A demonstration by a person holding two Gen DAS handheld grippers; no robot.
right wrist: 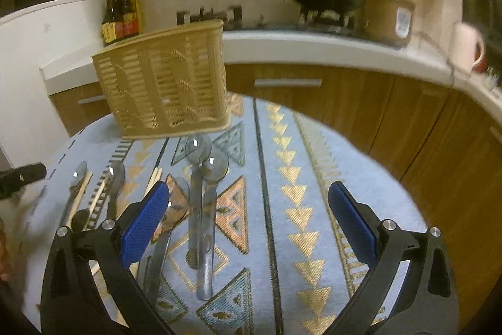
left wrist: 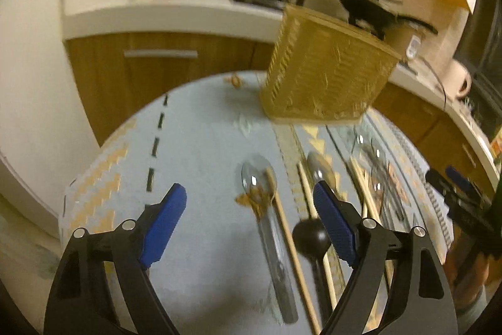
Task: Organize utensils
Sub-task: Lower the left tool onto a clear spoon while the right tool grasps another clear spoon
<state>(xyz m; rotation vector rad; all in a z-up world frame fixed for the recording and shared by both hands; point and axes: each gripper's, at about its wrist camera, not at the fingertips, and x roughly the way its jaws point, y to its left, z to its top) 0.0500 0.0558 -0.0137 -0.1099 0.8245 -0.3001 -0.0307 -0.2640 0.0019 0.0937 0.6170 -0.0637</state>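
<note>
Utensils lie in rows on the patterned surface [left wrist: 200,146] before the woven basket [left wrist: 326,68]. From the left wrist, our left claw [left wrist: 251,225] gapes wide and empty over a spoon [left wrist: 266,209] and chopsticks [left wrist: 291,240]; we judge picking is about to begin. From the right wrist, our right claw [right wrist: 248,225] hangs wide above clear spoons [right wrist: 204,209]. Blur hides the basket's inside.

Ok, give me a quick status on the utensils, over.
Both hand-held grippers open, empty: left, right. Spoons and chopsticks lie loose on tablecloth. Basket upright behind them. Nothing blocking.
</note>
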